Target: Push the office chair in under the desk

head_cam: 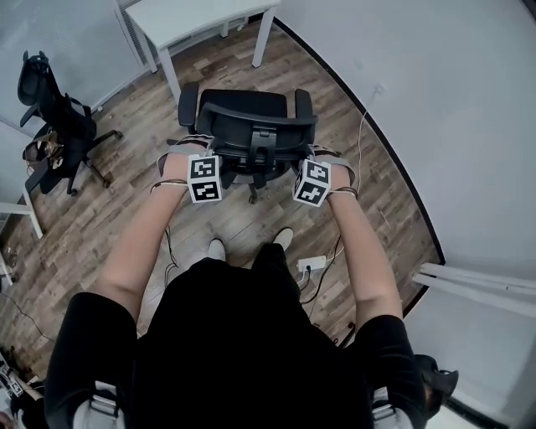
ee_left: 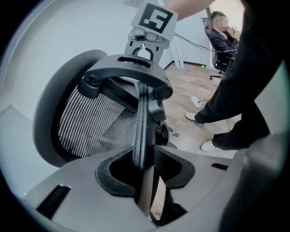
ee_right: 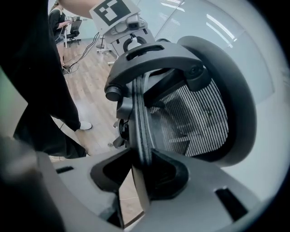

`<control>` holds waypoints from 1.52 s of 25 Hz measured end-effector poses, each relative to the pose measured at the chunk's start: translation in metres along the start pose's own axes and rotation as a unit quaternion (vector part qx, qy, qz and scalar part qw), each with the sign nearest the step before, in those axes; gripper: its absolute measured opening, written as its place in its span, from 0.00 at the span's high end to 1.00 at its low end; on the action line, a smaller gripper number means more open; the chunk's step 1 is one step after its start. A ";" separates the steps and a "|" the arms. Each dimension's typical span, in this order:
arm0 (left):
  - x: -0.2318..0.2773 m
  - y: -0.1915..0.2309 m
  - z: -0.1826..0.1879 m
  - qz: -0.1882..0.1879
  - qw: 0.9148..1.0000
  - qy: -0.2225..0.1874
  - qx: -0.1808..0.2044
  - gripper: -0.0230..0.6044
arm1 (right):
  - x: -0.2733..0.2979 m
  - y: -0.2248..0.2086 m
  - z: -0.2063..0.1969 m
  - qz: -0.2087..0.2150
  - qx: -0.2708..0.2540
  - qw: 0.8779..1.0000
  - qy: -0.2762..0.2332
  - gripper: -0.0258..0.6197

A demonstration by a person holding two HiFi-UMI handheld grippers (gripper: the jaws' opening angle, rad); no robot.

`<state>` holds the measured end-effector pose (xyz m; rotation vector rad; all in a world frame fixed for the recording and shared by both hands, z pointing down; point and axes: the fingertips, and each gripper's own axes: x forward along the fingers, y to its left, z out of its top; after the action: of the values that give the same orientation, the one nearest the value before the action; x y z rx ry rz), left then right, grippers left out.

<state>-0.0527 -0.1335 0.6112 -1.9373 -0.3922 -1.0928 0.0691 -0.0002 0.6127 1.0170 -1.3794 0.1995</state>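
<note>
A black mesh-backed office chair (head_cam: 247,126) stands on the wood floor, its seat facing the white desk (head_cam: 193,17) at the top of the head view. My left gripper (head_cam: 194,147) is shut on the left rim of the backrest (ee_left: 90,118), and the rim runs straight up between the jaws (ee_left: 144,165). My right gripper (head_cam: 322,155) is shut on the right rim of the same backrest (ee_right: 199,118), which is pinched between its jaws (ee_right: 141,170). Each gripper view shows the other gripper's marker cube across the top bar of the chair.
A second black office chair (head_cam: 54,121) stands at the left. A white power strip (head_cam: 311,264) with cables lies on the floor by my feet. The white wall (head_cam: 452,126) curves along the right. A person sits at a far desk (ee_left: 222,36).
</note>
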 end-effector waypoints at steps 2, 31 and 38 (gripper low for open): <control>0.006 0.001 0.002 0.007 1.000 0.000 -0.005 0.77 | 0.005 -0.003 -0.004 0.002 -0.007 1.000 -0.004 0.77; 0.114 0.132 0.116 0.034 0.981 0.094 -0.167 0.76 | 0.075 -0.197 -0.142 0.001 -0.150 0.984 -0.094 0.76; 0.137 0.170 0.126 0.033 0.978 0.096 -0.183 0.76 | 0.094 -0.244 -0.157 -0.003 -0.163 0.981 -0.103 0.76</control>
<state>0.1987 -0.1498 0.6008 -2.1166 -0.0195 -1.3687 0.3644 -0.0747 0.6005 0.7817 -1.5364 -0.1392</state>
